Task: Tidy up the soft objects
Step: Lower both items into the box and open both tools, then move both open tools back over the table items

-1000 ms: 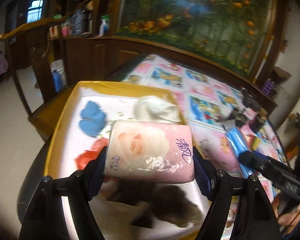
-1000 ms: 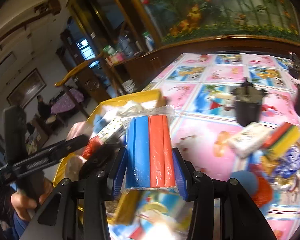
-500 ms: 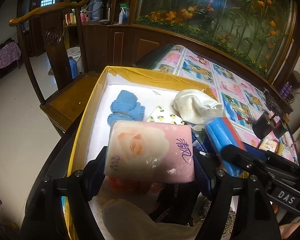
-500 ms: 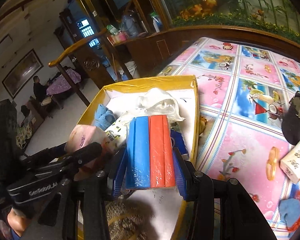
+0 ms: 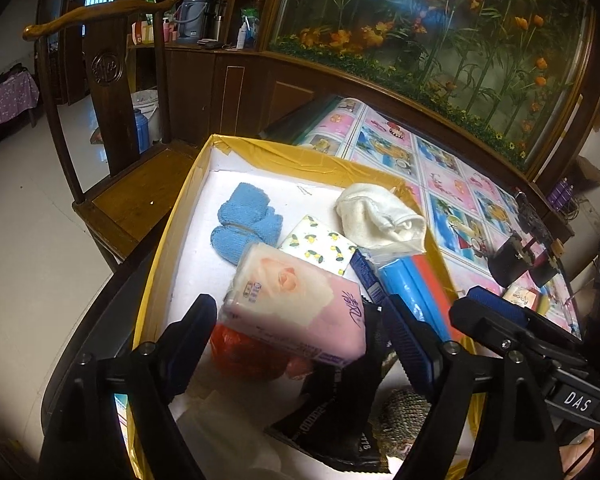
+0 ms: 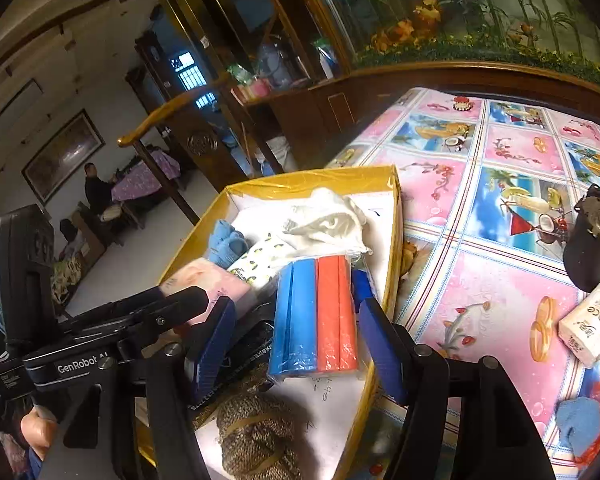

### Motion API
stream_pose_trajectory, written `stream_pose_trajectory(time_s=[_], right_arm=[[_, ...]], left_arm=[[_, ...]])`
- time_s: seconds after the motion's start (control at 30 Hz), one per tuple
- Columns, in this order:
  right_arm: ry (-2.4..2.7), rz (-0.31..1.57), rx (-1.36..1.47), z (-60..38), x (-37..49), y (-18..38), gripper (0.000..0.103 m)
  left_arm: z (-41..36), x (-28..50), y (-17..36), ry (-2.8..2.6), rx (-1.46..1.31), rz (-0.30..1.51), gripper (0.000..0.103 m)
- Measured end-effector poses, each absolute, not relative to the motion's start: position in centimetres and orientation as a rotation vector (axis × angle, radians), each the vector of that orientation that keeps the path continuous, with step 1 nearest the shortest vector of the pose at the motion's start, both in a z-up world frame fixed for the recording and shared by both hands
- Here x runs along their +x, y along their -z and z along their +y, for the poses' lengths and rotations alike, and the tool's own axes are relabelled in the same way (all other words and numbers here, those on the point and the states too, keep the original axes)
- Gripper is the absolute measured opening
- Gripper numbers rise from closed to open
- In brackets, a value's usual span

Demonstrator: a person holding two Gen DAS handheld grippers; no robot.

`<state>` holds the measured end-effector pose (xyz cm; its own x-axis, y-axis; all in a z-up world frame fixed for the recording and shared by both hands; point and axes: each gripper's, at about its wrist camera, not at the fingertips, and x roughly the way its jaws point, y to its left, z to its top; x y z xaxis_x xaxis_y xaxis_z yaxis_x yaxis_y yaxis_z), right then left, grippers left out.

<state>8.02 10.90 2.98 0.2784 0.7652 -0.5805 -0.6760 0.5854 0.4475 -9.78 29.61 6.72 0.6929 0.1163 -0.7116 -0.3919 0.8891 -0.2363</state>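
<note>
A yellow-rimmed box [image 5: 188,184] with a white floor holds soft things. My left gripper [image 5: 300,340] is open above it; the pink tissue pack [image 5: 296,300] lies between the spread fingers on a red item [image 5: 252,354], touching neither finger. My right gripper [image 6: 296,344] is open too; the blue-and-orange sponge pack [image 6: 316,316] lies in the box [image 6: 312,182] between its fingers, free of both. The sponge pack also shows in the left wrist view [image 5: 414,284]. The pink pack shows in the right wrist view [image 6: 204,276].
The box also holds blue socks [image 5: 244,228], a lemon-print tissue pack [image 5: 320,242], a white cloth [image 5: 380,216], a black packet [image 5: 336,416] and a brown knit bundle [image 6: 256,436]. On the patterned tablecloth [image 6: 492,184] lie a tissue pack [image 6: 588,332] and a black holder [image 6: 592,248]. A wooden chair [image 5: 112,128] stands left.
Both grippers opened over the box. The pink tissue pack and the blue-and-orange sponge pack left the fingers and now lie inside the box.
</note>
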Motion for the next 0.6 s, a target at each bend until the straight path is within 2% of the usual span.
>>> stream_pose_trajectory(time_s=[0.27,0.6], right_arm=[[-0.92,0.83,0.212,3.4,9.3,-3.3,0.069],[-0.64,0.839,0.482,-14.5,13.0,-1.4,0.069]], left_arm=[[25.6,-9.8,-8.2,-0.215,-0.343,0.741,0.084],[15.2,-7.4,-8.2,-0.012,-0.211,0.791,0.084]])
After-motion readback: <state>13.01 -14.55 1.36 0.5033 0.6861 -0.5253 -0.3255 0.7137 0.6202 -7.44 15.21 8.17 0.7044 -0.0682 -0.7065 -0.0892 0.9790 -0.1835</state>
